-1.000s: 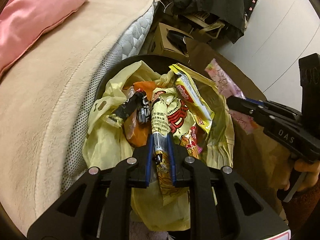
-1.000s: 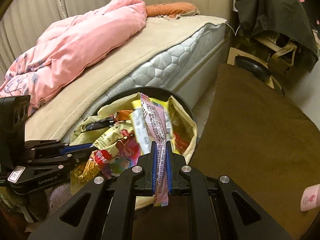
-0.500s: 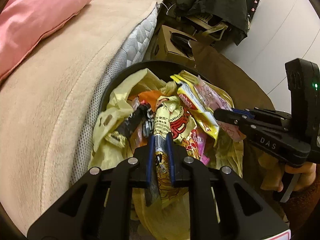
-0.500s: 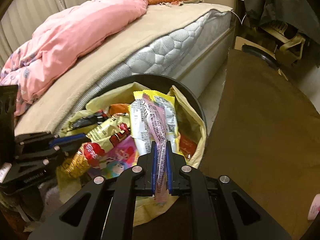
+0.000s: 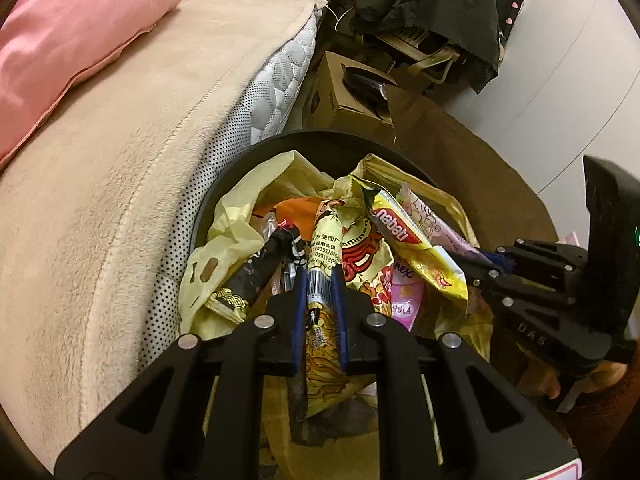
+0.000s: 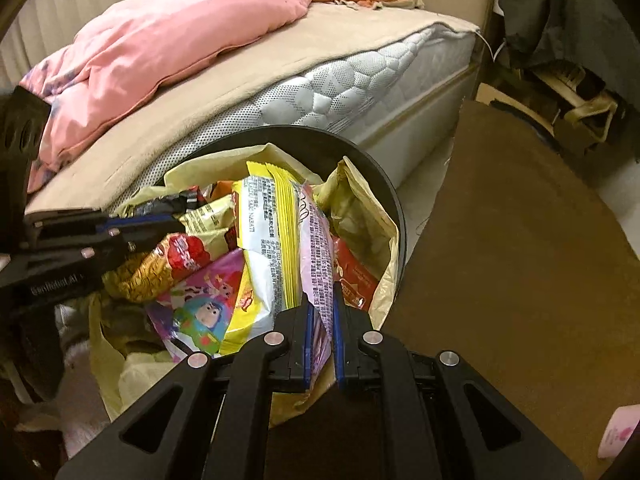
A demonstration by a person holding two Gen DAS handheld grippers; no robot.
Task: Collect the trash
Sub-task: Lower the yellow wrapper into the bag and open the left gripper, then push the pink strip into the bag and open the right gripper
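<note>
A round black bin (image 5: 320, 140) (image 6: 372, 168) lined with a yellow bag (image 5: 228, 224) (image 6: 360, 216) stands beside the bed, piled with snack wrappers. My left gripper (image 5: 319, 280) is shut on a yellow printed wrapper (image 5: 324, 248) that lies on the pile, and it shows at the left of the right wrist view (image 6: 132, 228). My right gripper (image 6: 322, 304) is shut on a pink printed wrapper (image 6: 316, 240), which rests against a yellow nabati packet (image 6: 268, 232) (image 5: 416, 248). The right gripper enters from the right of the left wrist view (image 5: 480, 268).
The bed (image 5: 120, 184) (image 6: 320, 64) with a pink quilt (image 6: 180, 36) borders the bin. A brown rug (image 6: 500, 280) covers the floor to the right. A cardboard box (image 5: 344, 96) and dark clothing (image 5: 424, 8) sit behind the bin. A person's hand (image 5: 540, 384) holds the right gripper.
The right gripper has come down with the pink wrapper onto the pile, beside the nabati packet. The left gripper has kept its hold and barely shifted.
</note>
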